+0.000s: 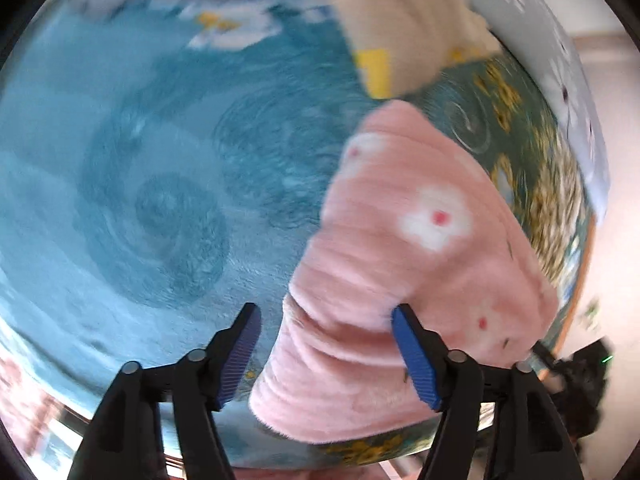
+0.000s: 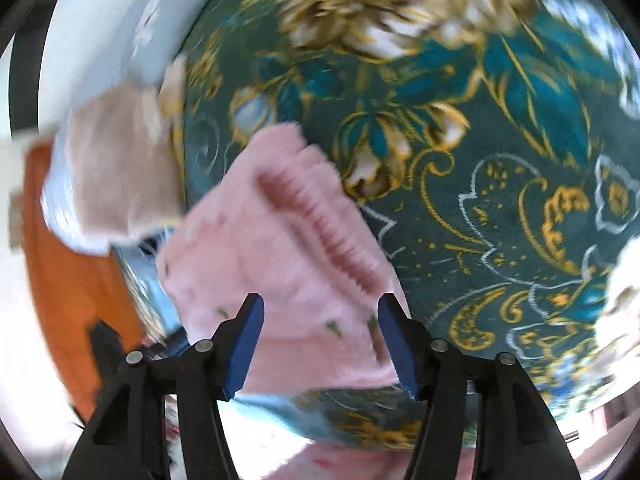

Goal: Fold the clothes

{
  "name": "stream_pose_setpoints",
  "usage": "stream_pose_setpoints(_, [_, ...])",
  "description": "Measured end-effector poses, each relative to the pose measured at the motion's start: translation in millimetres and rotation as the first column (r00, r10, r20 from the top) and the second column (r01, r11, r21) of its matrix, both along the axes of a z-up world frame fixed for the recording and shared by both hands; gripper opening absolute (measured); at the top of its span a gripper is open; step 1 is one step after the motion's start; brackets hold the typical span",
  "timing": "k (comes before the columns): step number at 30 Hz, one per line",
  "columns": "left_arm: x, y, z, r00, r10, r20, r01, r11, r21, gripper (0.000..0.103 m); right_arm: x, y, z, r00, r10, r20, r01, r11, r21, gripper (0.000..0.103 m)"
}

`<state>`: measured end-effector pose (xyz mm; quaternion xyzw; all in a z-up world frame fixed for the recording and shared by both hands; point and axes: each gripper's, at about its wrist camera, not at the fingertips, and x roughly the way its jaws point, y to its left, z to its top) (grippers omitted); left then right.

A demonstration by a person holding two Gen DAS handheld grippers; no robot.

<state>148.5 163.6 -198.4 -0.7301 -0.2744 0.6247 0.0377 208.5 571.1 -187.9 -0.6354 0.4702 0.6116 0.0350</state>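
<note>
A fluffy pink garment (image 1: 416,264) with white flowers lies folded on the bed cover. In the left wrist view it reaches from the right side down between my fingers. My left gripper (image 1: 326,314) is open, its right finger (image 1: 414,356) against the pink fabric and its left finger over bare cover. In the right wrist view the same pink garment (image 2: 280,248) shows a ribbed fold across its middle. My right gripper (image 2: 320,304) is open just above the garment's near edge. Both views are blurred.
A light blue swirl-patterned cover (image 1: 160,168) fills the left side and a dark green floral cover (image 2: 480,200) the right. A beige garment (image 1: 404,24) lies beyond the pink one, also at left (image 2: 120,172). A pale pillow (image 1: 568,92) and an orange bed edge (image 2: 60,260) border the area.
</note>
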Motion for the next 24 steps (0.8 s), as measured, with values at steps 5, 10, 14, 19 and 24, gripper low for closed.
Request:
stream_pose_setpoints(5, [6.5, -10.3, -29.4, 0.995, 0.102, 0.013, -0.103, 0.987, 0.124, 0.079, -1.3, 5.1, -30.3, 0.998, -0.047, -0.033, 0.044, 0.996, -0.079, 0.069])
stream_pose_setpoints(10, [11.2, -14.5, -45.4, 0.986, 0.169, 0.014, -0.168, 0.962, 0.213, 0.079, -2.8, 10.6, -52.5, 0.992, -0.102, -0.073, 0.086, 0.978, -0.189, 0.07])
stream_pose_setpoints(14, [14.3, -12.1, -44.5, 0.979, 0.202, 0.014, -0.198, 0.947, 0.254, 0.072, -5.2, 5.9, -51.8, 0.989, -0.125, -0.08, 0.106, 0.971, -0.212, 0.072])
stream_pose_setpoints(19, [12.1, -4.2, -30.4, 0.984, 0.176, -0.019, -0.166, 0.956, 0.244, 0.049, -8.3, -1.1, -45.8, 0.986, -0.144, -0.087, 0.122, 0.968, -0.218, 0.056])
stream_pose_setpoints(24, [3.8, -9.1, -12.3, 0.988, 0.143, -0.059, -0.125, 0.962, 0.244, 0.034, -2.2, -5.2, -23.2, 0.983, -0.155, -0.102, 0.132, 0.97, -0.203, 0.042])
